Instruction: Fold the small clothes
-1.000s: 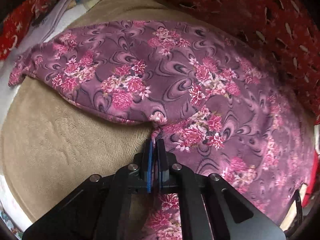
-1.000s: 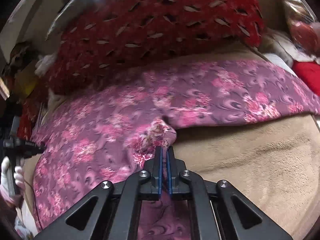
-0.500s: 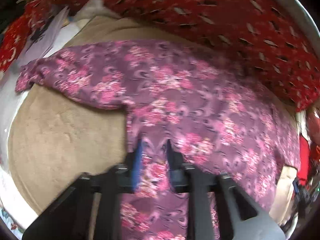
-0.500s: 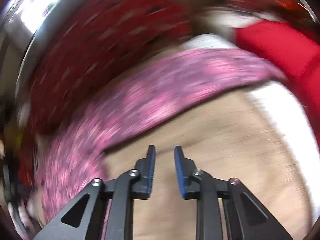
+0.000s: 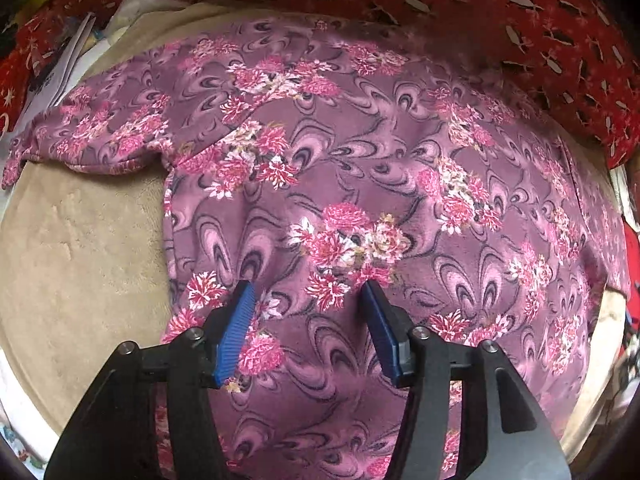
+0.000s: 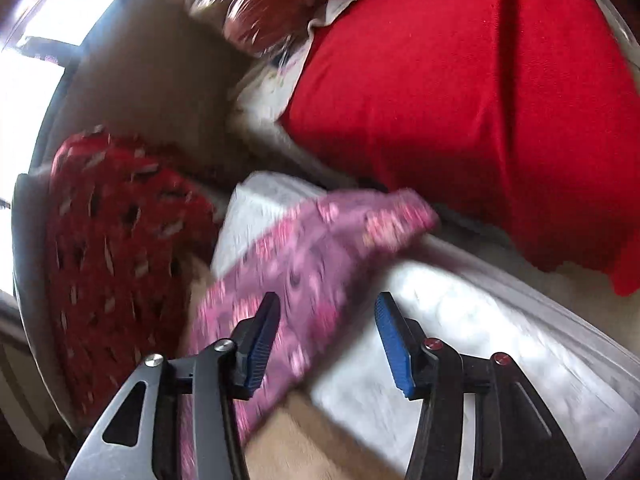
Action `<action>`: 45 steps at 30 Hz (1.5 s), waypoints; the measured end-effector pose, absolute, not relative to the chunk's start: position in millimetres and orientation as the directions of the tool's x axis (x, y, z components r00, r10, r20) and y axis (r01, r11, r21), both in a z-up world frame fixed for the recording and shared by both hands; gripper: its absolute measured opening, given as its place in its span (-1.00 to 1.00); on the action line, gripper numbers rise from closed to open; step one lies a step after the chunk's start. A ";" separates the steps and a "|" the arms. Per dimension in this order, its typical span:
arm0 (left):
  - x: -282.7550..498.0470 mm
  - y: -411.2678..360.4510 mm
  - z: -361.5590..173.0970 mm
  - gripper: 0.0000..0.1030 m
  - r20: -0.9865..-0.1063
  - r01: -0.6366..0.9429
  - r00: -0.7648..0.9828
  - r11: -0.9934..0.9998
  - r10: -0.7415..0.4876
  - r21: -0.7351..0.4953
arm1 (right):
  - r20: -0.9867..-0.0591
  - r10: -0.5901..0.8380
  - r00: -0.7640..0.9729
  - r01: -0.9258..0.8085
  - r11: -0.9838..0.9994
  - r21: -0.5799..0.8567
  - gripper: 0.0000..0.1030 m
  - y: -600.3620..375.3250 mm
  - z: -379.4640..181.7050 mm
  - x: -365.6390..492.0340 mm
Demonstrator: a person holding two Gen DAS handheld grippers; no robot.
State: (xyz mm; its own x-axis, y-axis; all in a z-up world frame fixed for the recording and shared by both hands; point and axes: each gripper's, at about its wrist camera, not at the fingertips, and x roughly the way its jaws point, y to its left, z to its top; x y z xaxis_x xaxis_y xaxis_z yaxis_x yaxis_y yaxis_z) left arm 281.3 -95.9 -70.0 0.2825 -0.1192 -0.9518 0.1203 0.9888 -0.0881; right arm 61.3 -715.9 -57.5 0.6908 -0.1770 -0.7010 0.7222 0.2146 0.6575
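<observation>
Fingers [image 5: 244, 304] of both grippers are opening, nothing pinched; the floral garment [image 5: 360, 184] below them is best regripped at a sleeve [image 6: 360, 220] end, squarely.

A tan blanket [image 5: 76, 264] covers the surface, its plush nap pressed into faint marks toward the left edge. Beneath it a white sheet [image 6: 460, 320] shows along the edges. At the far side lies a red cloth [image 5: 500, 12] with pale leaf-shaped marks and dark slits; the right wrist view shows it bunched at the left [image 6: 116, 264]. Papers [image 5: 60, 76] lie at the far left corner. A plain red fabric [image 6: 472, 100] fills the upper right of the right wrist view. Strong daylight [image 6: 24, 92] comes in at the left of that view, washed out to white. The right wrist view is blurred.
</observation>
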 end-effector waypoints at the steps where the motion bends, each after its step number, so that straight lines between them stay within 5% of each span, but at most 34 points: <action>1: 281.7 -95.9 -70.8 0.05 -0.953 0.118 0.278 0.989 -0.122 -0.092 | -0.694 -0.194 0.694 0.720 0.212 0.661 0.20 -717.9 -57.3 64.0; 3: 282.0 -96.4 -71.7 0.05 -0.954 0.108 0.272 0.989 -0.128 -0.101 | -0.699 -0.222 0.680 0.733 0.228 0.641 0.19 -723.8 -58.1 72.4; 4: 281.5 -97.1 -71.5 0.05 -0.953 0.104 0.274 0.989 -0.129 -0.104 | -0.708 -0.228 0.668 0.743 0.246 0.622 -0.07 -725.6 -57.2 77.3; 5: 281.8 -96.7 -71.2 0.05 -0.953 0.103 0.275 0.989 -0.127 -0.102 | -0.714 -0.228 0.662 0.747 0.265 0.609 -0.76 -725.0 -55.5 81.1; 6: 281.7 -98.0 -70.3 0.05 -0.952 0.105 0.277 0.989 -0.128 -0.102 | -0.718 -0.217 0.662 0.746 0.282 0.603 -0.82 -727.8 -55.6 84.3; 11: 282.1 -98.2 -59.0 0.05 -0.948 0.113 0.288 0.988 -0.135 -0.106 | -0.649 -0.260 0.715 0.688 0.425 0.588 -0.83 -707.5 -12.8 87.5; 18: 276.8 -91.4 -44.4 0.05 -0.936 0.108 0.302 0.982 -0.182 -0.156 | -0.590 -0.110 0.800 0.516 0.628 0.582 -0.82 -629.4 38.6 126.7; 41: 292.5 -41.8 -47.3 0.05 -0.910 0.139 0.284 0.952 -0.303 -0.274 | -0.724 0.253 0.642 0.126 0.896 0.425 -0.71 -300.2 26.6 280.2; 45: 294.9 -34.9 -50.3 0.05 -0.906 0.139 0.269 0.944 -0.328 -0.300 | -0.761 0.298 0.576 0.081 0.906 0.415 -0.37 -258.0 3.5 291.1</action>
State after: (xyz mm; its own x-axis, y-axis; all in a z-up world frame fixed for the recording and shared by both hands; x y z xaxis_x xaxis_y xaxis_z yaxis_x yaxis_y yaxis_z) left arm 294.9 -34.9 -50.3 0.2695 -0.3277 -0.9055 0.1388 0.9437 -0.3002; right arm 291.1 -258.0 3.5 0.5765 0.2977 -0.7609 0.0805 0.9060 0.4155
